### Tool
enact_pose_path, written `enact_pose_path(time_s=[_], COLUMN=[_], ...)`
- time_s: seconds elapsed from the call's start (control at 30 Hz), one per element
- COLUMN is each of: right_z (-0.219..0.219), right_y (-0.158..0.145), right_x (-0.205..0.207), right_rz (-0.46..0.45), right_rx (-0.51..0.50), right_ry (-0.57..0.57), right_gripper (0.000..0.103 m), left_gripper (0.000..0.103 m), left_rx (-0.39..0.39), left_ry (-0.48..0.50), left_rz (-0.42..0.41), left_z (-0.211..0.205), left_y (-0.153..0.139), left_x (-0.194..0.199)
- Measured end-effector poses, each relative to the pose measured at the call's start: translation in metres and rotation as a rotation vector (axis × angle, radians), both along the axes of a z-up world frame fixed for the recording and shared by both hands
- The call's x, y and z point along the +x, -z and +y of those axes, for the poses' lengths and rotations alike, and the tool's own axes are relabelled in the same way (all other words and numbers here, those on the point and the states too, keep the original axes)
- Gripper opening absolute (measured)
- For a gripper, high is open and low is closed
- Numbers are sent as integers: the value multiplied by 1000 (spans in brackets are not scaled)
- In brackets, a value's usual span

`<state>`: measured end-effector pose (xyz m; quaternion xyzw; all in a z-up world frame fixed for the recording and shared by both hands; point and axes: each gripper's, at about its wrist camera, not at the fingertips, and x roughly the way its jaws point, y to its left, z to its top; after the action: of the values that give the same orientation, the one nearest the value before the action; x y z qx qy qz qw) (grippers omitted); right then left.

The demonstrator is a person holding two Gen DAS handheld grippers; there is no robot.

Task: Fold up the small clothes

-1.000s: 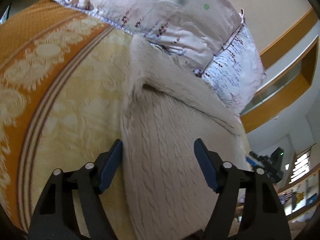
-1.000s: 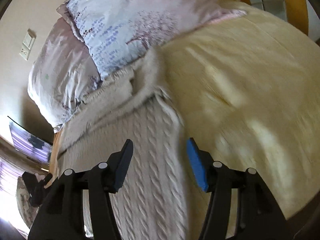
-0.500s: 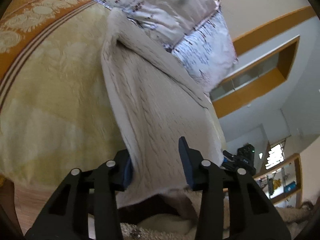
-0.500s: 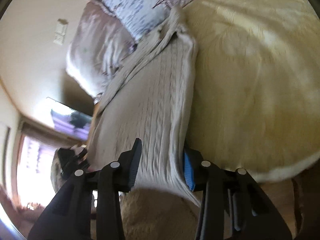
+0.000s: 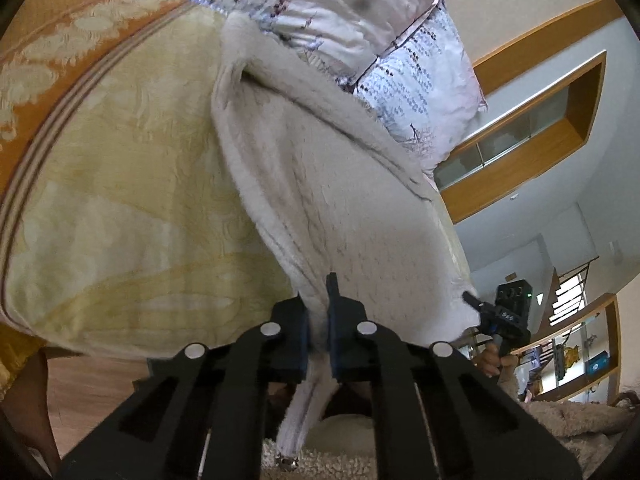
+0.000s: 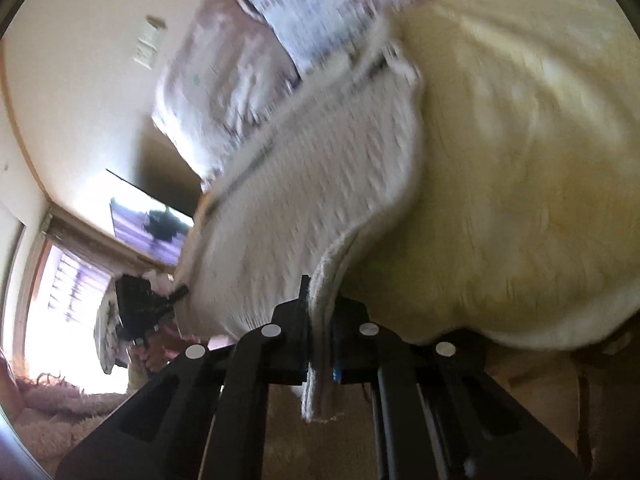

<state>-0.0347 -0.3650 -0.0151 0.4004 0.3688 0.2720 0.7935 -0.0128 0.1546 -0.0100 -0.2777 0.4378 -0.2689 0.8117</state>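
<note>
A cream cable-knit sweater lies on the yellow bedspread, its far end against the pillows and its near hem lifted off the bed edge. My left gripper is shut on the hem's left corner. My right gripper is shut on the hem's right corner, and the knit stretches away from it. The right gripper also shows in the left wrist view, and the left gripper in the right wrist view. The right wrist view is blurred.
Two patterned pillows lie at the head of the bed. An orange border runs along the bedspread's left side. A shaggy rug and wooden floor lie below the bed edge. A wall switch is behind.
Both grippers closed from open onto the sweater's hem corners at the bed edge. The hem is now pinched and lifted, and the sweater is drawn taut toward me.
</note>
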Motion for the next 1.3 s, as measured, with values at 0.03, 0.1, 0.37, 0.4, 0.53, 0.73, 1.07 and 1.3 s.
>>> enact_pose_path(time_s=[0.03,0.1,0.37,0.4,0.53,0.73,1.07,1.3], right_z=[-2,-5,-2,-2,0,1,-1,-4], right_y=[-9,-23,-66,-70,-79,-89,-74,-38], right_x=[0,2,29,35,52,92,171,223], right_rz=[-40,-103,-246,-256,-276,-265,-175,-24], right_rx=[-6,-26,-217,-234,-296,-313,-282,-284], right_ry=[31,82,250,271,305,328,302,303], right_gripper=[8,8,8,8,8,8,8,8], left_gripper=[7,7,7,7,7,7,7,7], left_rx=[5,21,29,20,19,12,-44,-77], left_ry=[-4,-25,-122,-128,-147,-156,-214,-255], left_rz=[-10,-50,-170,-174,-185,-171,-58,64], left_z=[2,6,18,19,17,13,18,20], left_y=[-3,-13,-58,-61,-73,-80,-51,-15], left_x=[1,6,53,60,91,137,218,256])
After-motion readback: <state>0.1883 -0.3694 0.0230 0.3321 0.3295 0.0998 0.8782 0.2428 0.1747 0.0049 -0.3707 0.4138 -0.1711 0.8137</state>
